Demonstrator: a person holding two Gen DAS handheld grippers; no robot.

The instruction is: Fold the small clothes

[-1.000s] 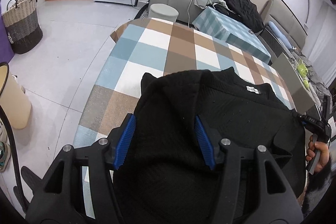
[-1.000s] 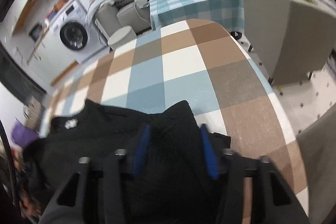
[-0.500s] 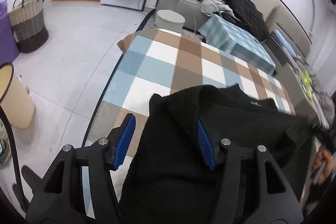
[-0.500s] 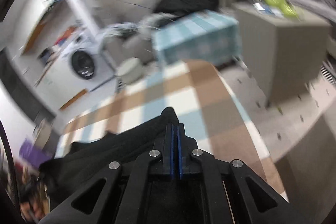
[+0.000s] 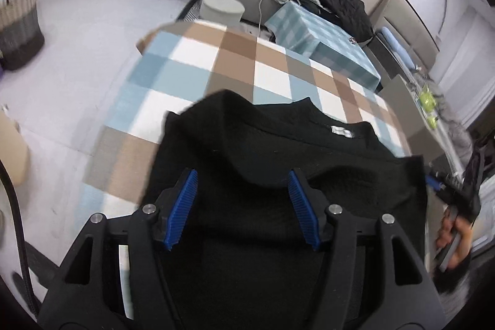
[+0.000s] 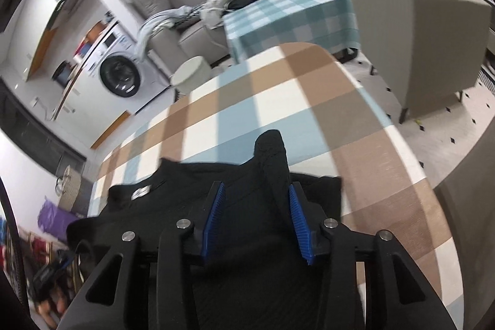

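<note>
Checked tablecloth (image 5: 198, 73), washing machine (image 6: 120, 76) (door shut), round stool (image 5: 221, 8), woven basket (image 5: 18, 30)

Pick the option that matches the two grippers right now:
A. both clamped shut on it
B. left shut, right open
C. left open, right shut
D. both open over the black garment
D: the left gripper and the right gripper each show blue pads spread wide apart above the black garment.
</note>
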